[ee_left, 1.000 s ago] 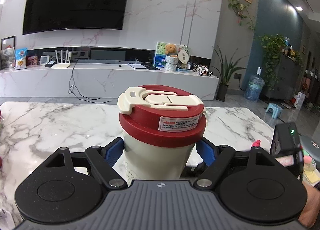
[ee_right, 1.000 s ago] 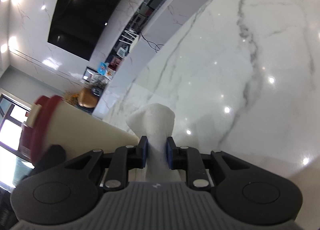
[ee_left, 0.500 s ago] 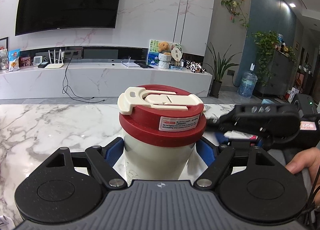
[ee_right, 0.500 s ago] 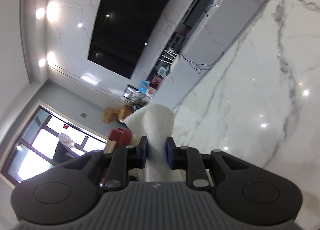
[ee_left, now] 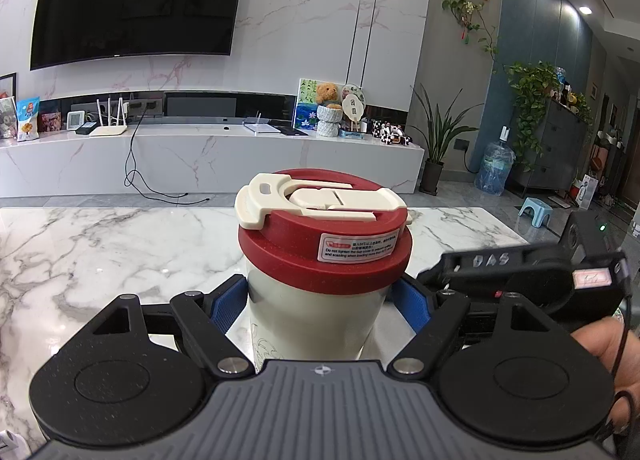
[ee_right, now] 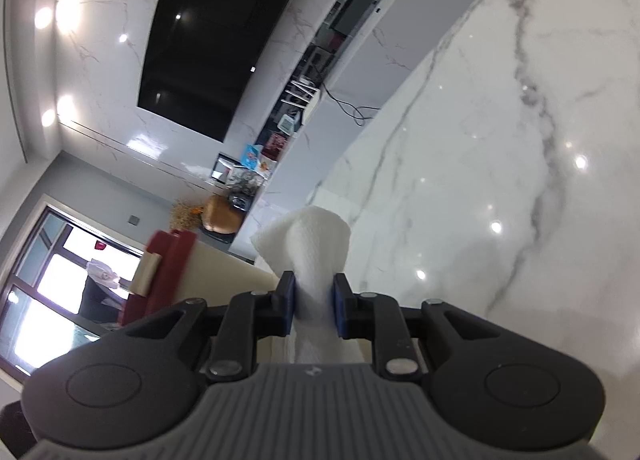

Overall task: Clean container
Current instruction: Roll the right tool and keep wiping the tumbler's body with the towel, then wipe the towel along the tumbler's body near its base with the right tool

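A cream container [ee_left: 316, 316] stands upright, capped by a dark red lid [ee_left: 324, 248] with a cream flip latch [ee_left: 320, 199] and a white warning sticker [ee_left: 358, 247]; a wad of white tissue [ee_right: 310, 256] sits just beside its wall

Container: a cream cup [ee_left: 316, 312] with a red lid [ee_left: 324, 256], upright, in the middle of the view.
Lid top: a cream flip clasp [ee_left: 320, 203] lies flat on it; a white warning label [ee_left: 359, 246] is on the red rim.
Left tongs [ee_left: 322, 306]: the blue pads [ee_left: 228, 302] press on both sides of the cup body, below the lid.
Right tongs [ee_left: 516, 274]: a black body comes in from the right, just beside the cup; its tips are hidden.
Hand [ee_left: 608, 356]: part of it shows at the right edge.
Surface [ee_left: 100, 256]: white marble with grey veins.
Background: a dark television [ee_left: 136, 3] on the wall, a long low cabinet [ee_left: 200, 155], green plants [ee_left: 532, 95] at the right.
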Tool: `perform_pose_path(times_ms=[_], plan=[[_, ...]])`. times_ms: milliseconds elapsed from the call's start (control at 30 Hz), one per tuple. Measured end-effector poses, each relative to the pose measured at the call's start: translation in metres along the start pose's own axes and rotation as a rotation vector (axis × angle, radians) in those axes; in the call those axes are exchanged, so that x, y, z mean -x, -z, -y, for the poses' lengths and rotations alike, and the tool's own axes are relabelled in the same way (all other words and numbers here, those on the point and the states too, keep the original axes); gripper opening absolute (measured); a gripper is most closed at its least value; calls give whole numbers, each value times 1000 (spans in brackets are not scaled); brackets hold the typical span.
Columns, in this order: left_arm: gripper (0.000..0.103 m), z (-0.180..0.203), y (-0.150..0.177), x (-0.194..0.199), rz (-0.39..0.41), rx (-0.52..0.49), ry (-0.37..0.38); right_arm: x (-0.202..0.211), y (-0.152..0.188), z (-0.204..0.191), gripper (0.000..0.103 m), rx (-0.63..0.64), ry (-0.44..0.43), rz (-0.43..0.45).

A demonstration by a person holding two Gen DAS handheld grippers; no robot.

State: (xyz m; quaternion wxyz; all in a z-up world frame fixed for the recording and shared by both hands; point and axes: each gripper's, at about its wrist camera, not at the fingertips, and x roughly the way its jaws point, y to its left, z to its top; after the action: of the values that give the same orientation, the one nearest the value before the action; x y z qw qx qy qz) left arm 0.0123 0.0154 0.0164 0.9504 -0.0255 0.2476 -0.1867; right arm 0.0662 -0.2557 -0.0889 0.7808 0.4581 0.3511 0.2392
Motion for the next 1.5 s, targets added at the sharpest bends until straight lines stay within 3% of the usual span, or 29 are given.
perform_pose_path(times_ms=[633,867,1033,1233,1500], plan=[[78,2,1,-1,3,23,-28,-32,19,26,22,7,219,-103],[80,9,5,0,23,99,-103,-36,18,25,22,7,217,-104],[78,15,6,-3,31,84,-144,-43,9,25,22,10,216,-108],[78,10,3,-2,26,66,-124,-44,7,23,22,6,212,-113],[78,-1,-1,-2,2,26,-59,-36,-1,14,22,-15,140,-85]])
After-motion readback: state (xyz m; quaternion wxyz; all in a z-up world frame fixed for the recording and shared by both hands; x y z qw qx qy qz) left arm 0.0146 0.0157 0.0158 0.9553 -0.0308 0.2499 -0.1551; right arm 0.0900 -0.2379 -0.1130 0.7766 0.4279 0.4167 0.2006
